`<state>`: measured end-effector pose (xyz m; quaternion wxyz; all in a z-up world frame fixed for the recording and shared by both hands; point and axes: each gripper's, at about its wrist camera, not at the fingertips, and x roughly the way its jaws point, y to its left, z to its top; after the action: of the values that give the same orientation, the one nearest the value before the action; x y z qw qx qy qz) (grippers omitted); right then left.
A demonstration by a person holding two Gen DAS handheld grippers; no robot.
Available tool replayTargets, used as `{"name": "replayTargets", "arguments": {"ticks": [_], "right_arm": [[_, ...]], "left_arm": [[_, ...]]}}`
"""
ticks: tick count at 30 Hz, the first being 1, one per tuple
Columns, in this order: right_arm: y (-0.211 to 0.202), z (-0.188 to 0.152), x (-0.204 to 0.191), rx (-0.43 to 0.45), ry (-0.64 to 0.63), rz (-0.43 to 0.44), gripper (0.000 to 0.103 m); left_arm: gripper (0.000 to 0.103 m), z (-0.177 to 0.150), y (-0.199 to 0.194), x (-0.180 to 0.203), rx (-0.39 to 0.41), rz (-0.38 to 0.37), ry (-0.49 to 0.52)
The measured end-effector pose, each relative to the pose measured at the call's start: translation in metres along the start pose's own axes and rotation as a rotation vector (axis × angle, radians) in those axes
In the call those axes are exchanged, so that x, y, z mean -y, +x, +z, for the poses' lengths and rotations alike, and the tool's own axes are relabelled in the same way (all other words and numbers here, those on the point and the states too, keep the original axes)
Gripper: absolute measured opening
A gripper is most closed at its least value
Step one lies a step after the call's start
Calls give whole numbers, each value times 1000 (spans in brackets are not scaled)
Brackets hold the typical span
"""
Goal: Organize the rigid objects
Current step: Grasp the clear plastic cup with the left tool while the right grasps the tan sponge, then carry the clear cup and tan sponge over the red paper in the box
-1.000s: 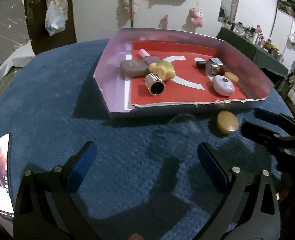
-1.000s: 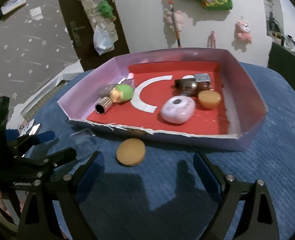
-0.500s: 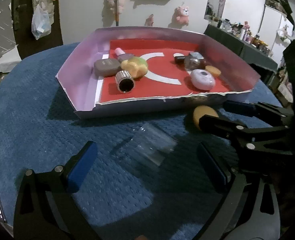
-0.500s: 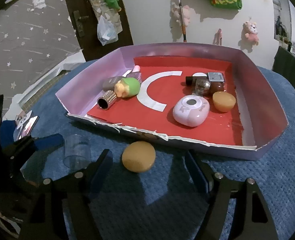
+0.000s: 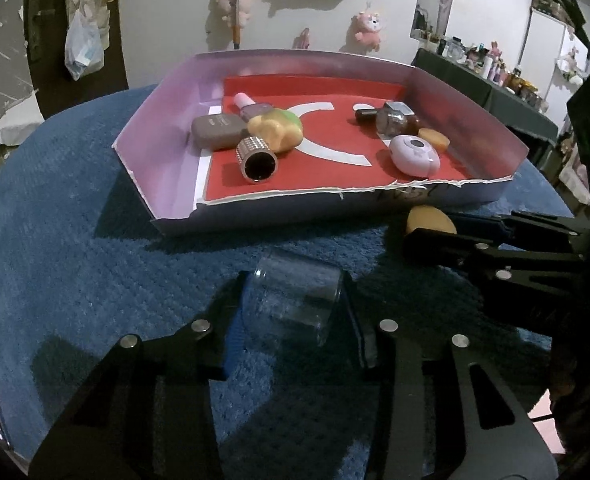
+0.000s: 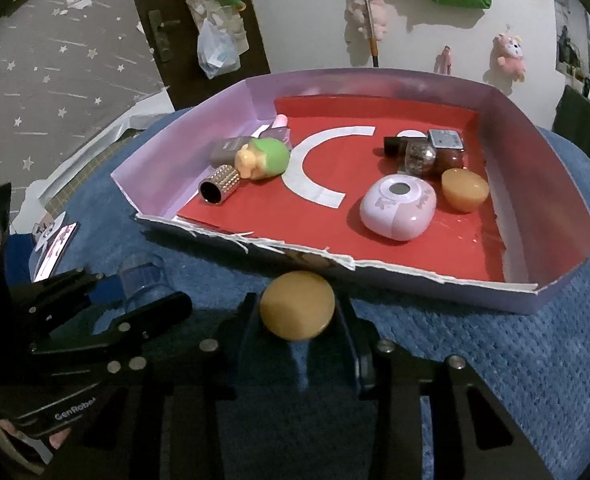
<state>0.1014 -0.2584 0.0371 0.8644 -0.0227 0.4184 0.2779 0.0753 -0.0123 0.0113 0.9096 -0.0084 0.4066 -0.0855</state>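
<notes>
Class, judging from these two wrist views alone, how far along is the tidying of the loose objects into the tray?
Mostly done: the tray already holds the lilac case, green toy and other items. In hand: the left gripper has its jaws around the clear cup, the right gripper around the tan disc. Left: both objects sit outside the tray on the blue cloth.

Two amber discs, one clear cup, one tray.

The tray's torn front wall stands just beyond both grippers; bare red floor lies mid-tray behind it.
</notes>
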Motion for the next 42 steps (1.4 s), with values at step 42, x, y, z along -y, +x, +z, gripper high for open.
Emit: {"name": "replayTargets", "arguments": {"ticks": [42], "right_arm": [[-32, 50, 30, 72, 44, 55, 40]], "left_arm": [[31, 83, 2, 19, 42, -64, 48]]}}
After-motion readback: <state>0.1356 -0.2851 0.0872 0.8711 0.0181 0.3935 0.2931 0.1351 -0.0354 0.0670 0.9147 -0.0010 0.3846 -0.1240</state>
